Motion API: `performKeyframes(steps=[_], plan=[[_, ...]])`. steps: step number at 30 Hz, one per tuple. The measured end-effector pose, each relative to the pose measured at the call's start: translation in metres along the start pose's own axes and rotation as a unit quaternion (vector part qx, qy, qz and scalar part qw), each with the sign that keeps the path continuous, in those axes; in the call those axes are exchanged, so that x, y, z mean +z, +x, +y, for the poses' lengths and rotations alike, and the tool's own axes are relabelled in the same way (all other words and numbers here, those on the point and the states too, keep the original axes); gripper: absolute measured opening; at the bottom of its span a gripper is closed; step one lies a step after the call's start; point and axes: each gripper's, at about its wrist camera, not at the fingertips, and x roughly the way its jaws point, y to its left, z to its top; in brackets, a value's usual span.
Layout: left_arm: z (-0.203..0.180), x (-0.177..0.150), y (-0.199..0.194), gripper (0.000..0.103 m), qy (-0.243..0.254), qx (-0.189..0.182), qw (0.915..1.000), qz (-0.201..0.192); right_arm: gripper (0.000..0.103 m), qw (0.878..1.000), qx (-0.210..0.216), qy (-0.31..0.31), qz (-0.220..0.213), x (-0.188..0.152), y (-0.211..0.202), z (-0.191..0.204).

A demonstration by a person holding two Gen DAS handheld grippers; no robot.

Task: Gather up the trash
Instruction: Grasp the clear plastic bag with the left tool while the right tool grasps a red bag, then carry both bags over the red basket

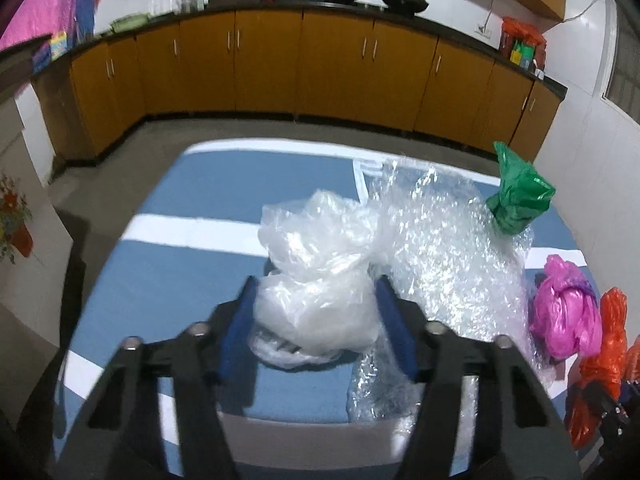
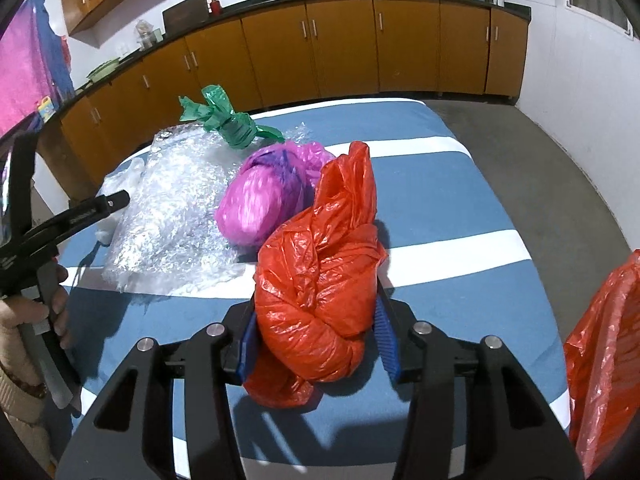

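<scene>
My left gripper (image 1: 316, 320) has its blue pads on either side of a crumpled clear plastic bag (image 1: 320, 264) on the blue and white striped cloth (image 1: 180, 200). A sheet of bubble wrap (image 1: 448, 248) lies to its right, with a green bag (image 1: 516, 196) at the far end and a pink bag (image 1: 564, 312) beside it. My right gripper (image 2: 316, 320) is shut on a knotted orange bag (image 2: 320, 280). The right wrist view also shows the pink bag (image 2: 260, 200), the green bag (image 2: 228, 120), the bubble wrap (image 2: 168, 216) and the left gripper (image 2: 80, 216) at the left.
The cloth-covered table (image 2: 460, 200) is surrounded by grey floor (image 2: 540, 160). Orange wooden cabinets (image 1: 280, 64) run along the far wall under a dark counter with bowls. A larger orange bag (image 2: 600, 360) hangs at the right edge of the right wrist view.
</scene>
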Motion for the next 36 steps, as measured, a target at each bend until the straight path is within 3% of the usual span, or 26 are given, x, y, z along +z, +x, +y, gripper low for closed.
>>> performKeyframes(steps=[3,9,24,36], plan=[[0.006,-0.002,0.0,0.038,-0.011,-0.01,0.9999,0.001,0.049,1.0,0.002,0.0,0.001,-0.001,-0.001,0.001],[0.017,-0.013,-0.014,0.027,-0.015,-0.011,0.9998,-0.011,0.049,1.0,0.003,-0.002,-0.003,-0.001,-0.008,0.003],[0.02,-0.048,-0.103,0.026,-0.009,-0.049,0.9979,-0.041,0.049,0.999,-0.002,0.001,-0.034,-0.013,-0.065,-0.004],[-0.019,-0.067,-0.159,0.026,0.022,-0.093,0.9937,-0.059,0.049,0.998,-0.02,0.018,-0.062,-0.028,-0.112,-0.023]])
